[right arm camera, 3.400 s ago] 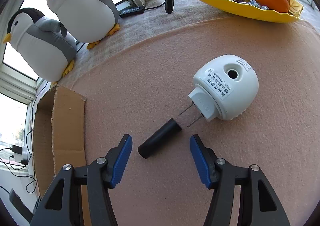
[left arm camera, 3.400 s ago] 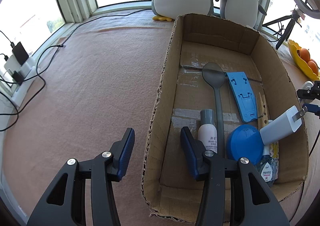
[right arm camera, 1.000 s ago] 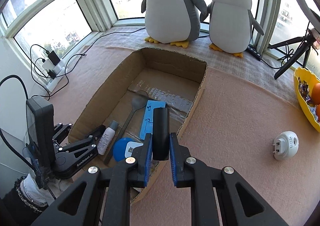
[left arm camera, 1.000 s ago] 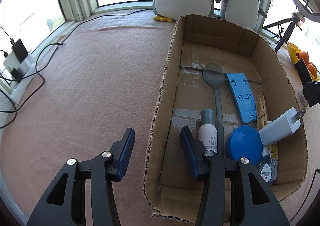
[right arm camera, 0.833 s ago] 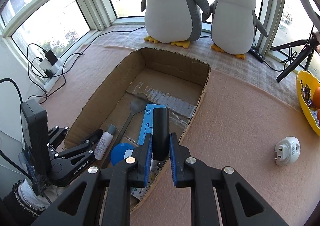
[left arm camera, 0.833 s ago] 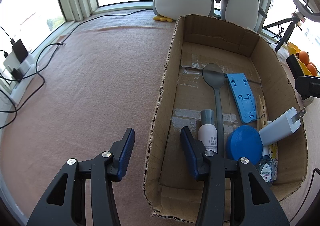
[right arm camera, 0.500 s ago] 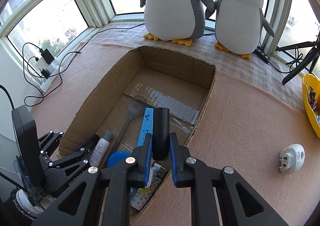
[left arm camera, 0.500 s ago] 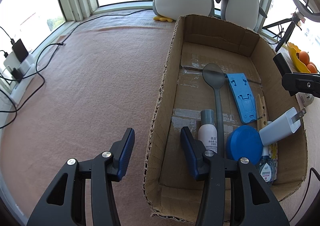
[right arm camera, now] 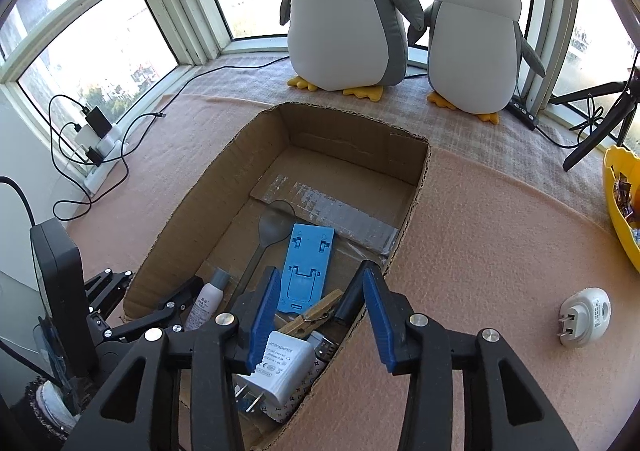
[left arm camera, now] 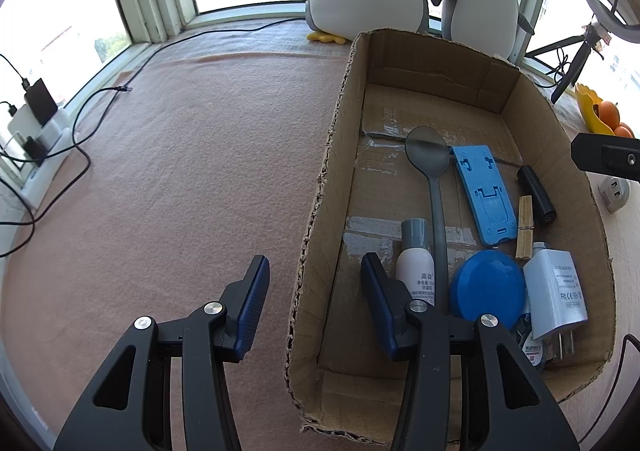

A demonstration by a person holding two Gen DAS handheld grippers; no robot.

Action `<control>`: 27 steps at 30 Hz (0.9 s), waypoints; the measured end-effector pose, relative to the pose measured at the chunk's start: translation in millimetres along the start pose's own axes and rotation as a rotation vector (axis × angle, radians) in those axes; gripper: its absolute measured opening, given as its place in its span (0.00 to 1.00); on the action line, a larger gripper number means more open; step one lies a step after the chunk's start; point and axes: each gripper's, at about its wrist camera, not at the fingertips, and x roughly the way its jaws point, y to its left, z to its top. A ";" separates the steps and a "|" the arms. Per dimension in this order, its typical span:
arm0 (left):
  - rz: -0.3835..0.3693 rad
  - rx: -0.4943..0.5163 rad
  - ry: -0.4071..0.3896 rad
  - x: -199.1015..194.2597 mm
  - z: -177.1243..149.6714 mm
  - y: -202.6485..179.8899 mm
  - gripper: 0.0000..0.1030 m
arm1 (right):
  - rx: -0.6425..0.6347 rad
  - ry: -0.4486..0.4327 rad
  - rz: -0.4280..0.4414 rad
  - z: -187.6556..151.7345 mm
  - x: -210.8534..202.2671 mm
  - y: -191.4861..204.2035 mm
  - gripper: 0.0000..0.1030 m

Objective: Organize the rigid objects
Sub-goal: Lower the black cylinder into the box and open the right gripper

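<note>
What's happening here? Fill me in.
A person with a gripper in each hand is tidying loose items into a cardboard box. The right gripper is open above the box's near right side, and a black cylinder lies inside by the right wall, next to a wooden clothespin. The left gripper is open, straddling the box's left wall and holding nothing. A white plug-in device sits on the cloth outside the box.

In the cardboard box [left arm camera: 540, 99], the cylinder [left arm camera: 536, 196] lies right of the phone stand [left arm camera: 484, 195]; the clothespin [left arm camera: 524, 227] sits between them, nearer the charger [left arm camera: 554, 295].
</note>
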 end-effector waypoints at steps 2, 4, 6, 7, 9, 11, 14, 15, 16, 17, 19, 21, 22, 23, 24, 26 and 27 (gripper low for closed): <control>0.001 0.001 0.000 -0.2 0.0 0.5 0.46 | 0.008 -0.011 0.002 -1.1 -4.0 -2.6 0.45; 0.001 0.001 0.000 -0.1 0.1 0.8 0.46 | 0.017 -0.020 0.003 -2.4 -8.2 -5.8 0.47; 0.004 0.003 -0.001 -0.1 0.0 0.7 0.46 | 0.024 -0.032 -0.001 -4.3 -13.3 -9.0 0.48; 0.005 0.004 0.000 0.0 0.1 0.7 0.46 | 0.027 -0.039 -0.004 -5.4 -16.1 -10.5 0.49; 0.005 0.005 0.000 0.1 0.2 0.3 0.46 | 0.034 -0.054 -0.007 -8.4 -21.8 -13.9 0.53; 0.006 0.005 0.000 0.0 0.1 0.2 0.46 | 0.041 -0.073 -0.015 -12.3 -28.7 -18.7 0.56; 0.006 0.005 0.000 0.1 0.2 0.6 0.46 | 0.050 -0.105 -0.029 -20.5 -40.7 -28.7 0.57; 0.005 0.005 0.000 0.1 0.2 0.1 0.46 | 0.056 -0.118 -0.035 -24.4 -45.4 -33.2 0.58; 0.006 0.005 0.000 0.1 0.1 0.2 0.46 | 0.061 -0.132 -0.044 -29.0 -50.4 -38.3 0.59; 0.006 0.005 0.000 0.0 0.2 0.0 0.46 | 0.069 -0.148 -0.055 -34.0 -55.9 -44.5 0.61; 0.009 0.006 0.000 0.1 0.3 -0.1 0.46 | 0.086 -0.176 -0.077 -44.3 -65.9 -57.4 0.65; 0.013 0.010 0.001 0.4 0.3 -0.6 0.46 | 0.107 -0.193 -0.100 -54.7 -74.8 -71.7 0.65; 0.015 0.012 0.001 0.6 0.2 -1.0 0.46 | 0.119 -0.198 -0.113 -59.4 -78.5 -79.0 0.65; 0.018 0.014 0.001 0.6 0.3 -1.8 0.46 | 0.131 -0.200 -0.124 -63.4 -81.5 -86.0 0.66; 0.019 0.016 0.002 0.7 0.5 -2.1 0.46 | 0.145 -0.200 -0.131 -67.1 -84.5 -94.3 0.66; 0.022 0.019 0.003 0.5 0.3 -2.1 0.46 | 0.173 -0.203 -0.148 -73.7 -88.4 -108.1 0.66; 0.023 0.020 0.003 0.6 0.5 -2.7 0.46 | 0.185 -0.203 -0.157 -76.8 -89.5 -114.4 0.66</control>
